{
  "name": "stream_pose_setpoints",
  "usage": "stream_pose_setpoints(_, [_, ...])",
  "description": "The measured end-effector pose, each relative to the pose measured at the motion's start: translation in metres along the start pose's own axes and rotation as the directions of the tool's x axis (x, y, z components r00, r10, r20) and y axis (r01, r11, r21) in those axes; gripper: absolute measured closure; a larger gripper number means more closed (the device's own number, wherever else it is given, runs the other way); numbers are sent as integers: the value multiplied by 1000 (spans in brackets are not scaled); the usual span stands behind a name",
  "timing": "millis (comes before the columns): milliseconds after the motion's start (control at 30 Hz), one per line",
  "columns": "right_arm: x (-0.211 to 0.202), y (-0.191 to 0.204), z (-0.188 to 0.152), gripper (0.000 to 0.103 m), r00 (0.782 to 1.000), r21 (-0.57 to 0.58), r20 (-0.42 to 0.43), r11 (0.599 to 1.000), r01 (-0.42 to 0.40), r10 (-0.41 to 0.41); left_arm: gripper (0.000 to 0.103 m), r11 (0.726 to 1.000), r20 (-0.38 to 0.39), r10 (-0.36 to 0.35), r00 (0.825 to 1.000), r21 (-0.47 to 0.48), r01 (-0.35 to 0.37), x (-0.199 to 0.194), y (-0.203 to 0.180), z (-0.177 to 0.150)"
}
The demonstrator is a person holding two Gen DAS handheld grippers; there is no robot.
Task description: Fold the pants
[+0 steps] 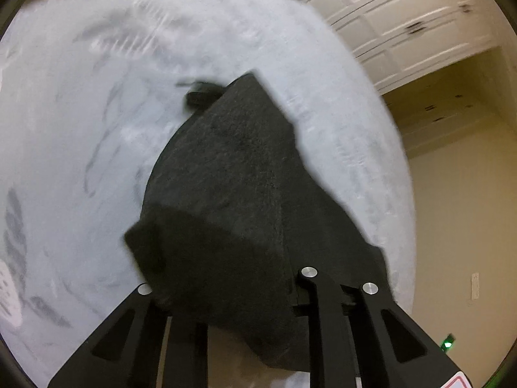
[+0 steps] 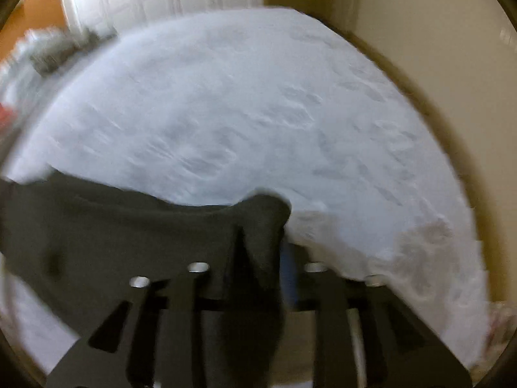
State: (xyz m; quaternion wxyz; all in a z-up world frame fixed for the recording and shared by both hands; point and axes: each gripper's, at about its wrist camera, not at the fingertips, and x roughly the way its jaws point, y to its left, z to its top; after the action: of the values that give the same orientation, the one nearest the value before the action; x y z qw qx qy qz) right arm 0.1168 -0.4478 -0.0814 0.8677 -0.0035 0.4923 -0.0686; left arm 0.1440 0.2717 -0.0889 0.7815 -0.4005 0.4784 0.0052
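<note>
Black pants [image 1: 226,194] are clamped by both grippers, left [image 1: 258,291] and right [image 2: 255,268], above the pale bed [image 2: 258,113]; white cabinets [image 1: 404,16] are seen beyond.

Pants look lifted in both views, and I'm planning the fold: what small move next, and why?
Probably carry the pants forward and lower them onto the bed. Both the left tool and right tool seem shut on cloth hanging bunched above it.
</note>
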Motion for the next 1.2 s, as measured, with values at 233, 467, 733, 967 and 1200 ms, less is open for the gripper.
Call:
stream_pose_setpoints(233, [-20, -15, -11, 21, 994, 5, -52, 996, -91, 92, 70, 987, -30, -112, 993, -118, 107, 0, 21, 4])
stream_pose_setpoints(467, [-5, -51, -15, 22, 963, 256, -60, 936, -240, 263, 49, 980, -13, -147, 989, -139, 144, -8, 16, -5])
stream_pose_setpoints(733, [6, -10, -3, 89, 954, 155, -80, 949, -274, 289, 94, 985, -3, -167, 986, -47, 166, -6, -6, -4])
stream_pose_setpoints(967, [-71, -10, 11, 90, 917, 104, 85, 912, -397, 390, 95, 950, 27, -314, 949, 5, 314, -68, -19, 1])
stream_pose_setpoints(1200, [-1, 13, -28, 71, 957, 29, -223, 982, -185, 187, 94, 984, -121, -72, 990, -173, 51, -34, 51, -5])
